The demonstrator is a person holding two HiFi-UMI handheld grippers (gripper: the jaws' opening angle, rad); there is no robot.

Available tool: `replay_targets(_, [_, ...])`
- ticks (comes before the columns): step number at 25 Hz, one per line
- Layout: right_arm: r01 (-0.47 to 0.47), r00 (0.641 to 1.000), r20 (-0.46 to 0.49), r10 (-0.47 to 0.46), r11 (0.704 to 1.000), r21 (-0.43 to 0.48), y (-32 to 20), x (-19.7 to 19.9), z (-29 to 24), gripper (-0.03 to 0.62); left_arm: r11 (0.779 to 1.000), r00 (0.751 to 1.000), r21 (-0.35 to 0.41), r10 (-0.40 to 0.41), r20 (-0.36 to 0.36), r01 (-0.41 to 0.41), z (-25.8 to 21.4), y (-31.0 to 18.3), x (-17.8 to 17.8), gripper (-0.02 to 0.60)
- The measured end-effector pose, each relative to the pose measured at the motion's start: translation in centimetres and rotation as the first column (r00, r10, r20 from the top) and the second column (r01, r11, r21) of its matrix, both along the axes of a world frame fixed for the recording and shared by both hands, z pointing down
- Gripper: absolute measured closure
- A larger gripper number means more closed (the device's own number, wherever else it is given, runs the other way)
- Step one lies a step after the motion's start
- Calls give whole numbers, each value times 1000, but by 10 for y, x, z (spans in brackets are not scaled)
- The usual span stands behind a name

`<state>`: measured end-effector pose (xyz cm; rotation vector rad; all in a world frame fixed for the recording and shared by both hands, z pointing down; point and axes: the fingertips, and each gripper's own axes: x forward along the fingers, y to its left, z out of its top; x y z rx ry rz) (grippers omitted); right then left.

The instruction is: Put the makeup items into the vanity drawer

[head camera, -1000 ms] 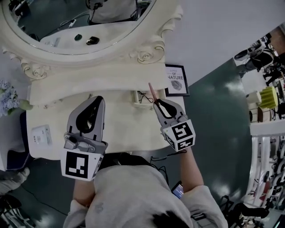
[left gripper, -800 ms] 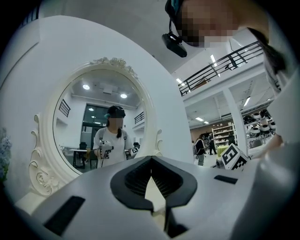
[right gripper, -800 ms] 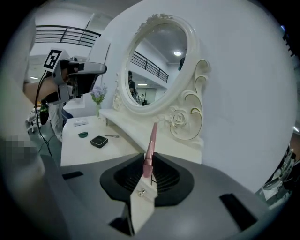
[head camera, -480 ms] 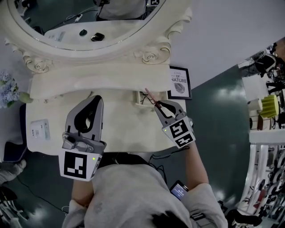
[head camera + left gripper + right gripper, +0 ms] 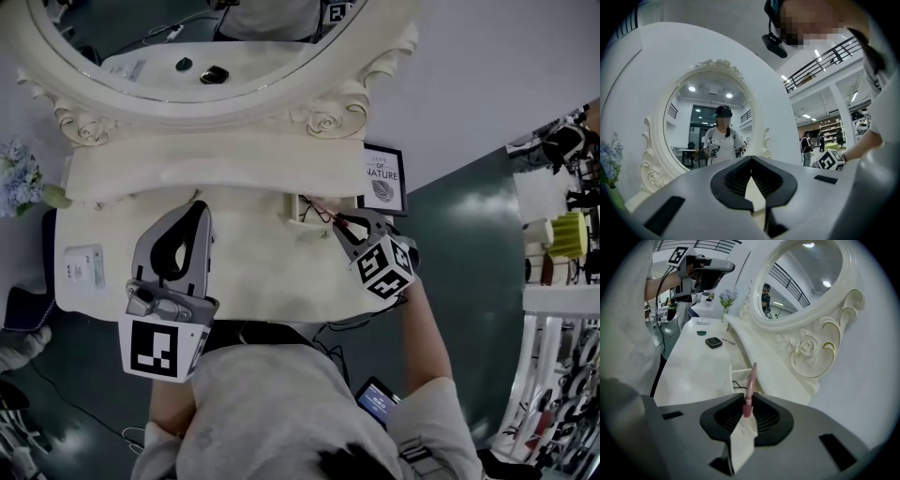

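**Operator:** What is the right claw doing?

**Guide:** Your right claw point(image 5: 749, 401) is gripping a slim pink makeup pencil point(image 5: 751, 378) by its near end. The jaws are standing only slightly apart, with the pads pressing on the shaft. The pencil is sticking out past the jaw tips and slanting down toward the open drawer point(image 5: 732, 377), with its free tip just above the drawer's opening.

**Operator:** And the left?

**Guide:** Your left claw point(image 5: 751, 161) is holding nothing, and its jaws are meeting tip to tip. It is hovering level over the surface point(image 5: 258, 267), well apart from the drawer.

**Operator:** How is the pencil going to handle?

**Guide:** Judging by its shape, you are handling a light, stiff, smooth rod. An end grip is leaving most of its length free, so it is likely to pivot between the pads if the tip touches the drawer's wall. A hold nearer mid-shaft would steady it. A thin dark cord point(image 5: 739, 388) is lying inside the drawer and could snag the tip.

**Operator:** What else is waiting?

**Guide:** A black compact point(image 5: 713, 342) is lying on the surface beyond the drawer, well apart from it.
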<state>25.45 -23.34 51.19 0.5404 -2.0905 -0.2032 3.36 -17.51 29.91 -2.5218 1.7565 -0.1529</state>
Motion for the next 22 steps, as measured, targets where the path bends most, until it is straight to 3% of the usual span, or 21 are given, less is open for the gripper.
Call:
replay_targets(13, [102, 985, -131, -110, 993, -67, -11, 3, 18, 530, 999, 999, -3, -42, 8, 42, 2, 1, -12, 568])
replay_targets(17, [128, 977, -164, -140, 988, -82, -16, 1, 21, 530, 996, 996, 29, -82, -40, 84, -9, -2, -16, 568])
replay_targets(22, [150, 966, -198, -167, 984, -101, -20, 0, 30, 530, 997, 997, -19, -70, 19, 71, 6, 5, -19, 568])
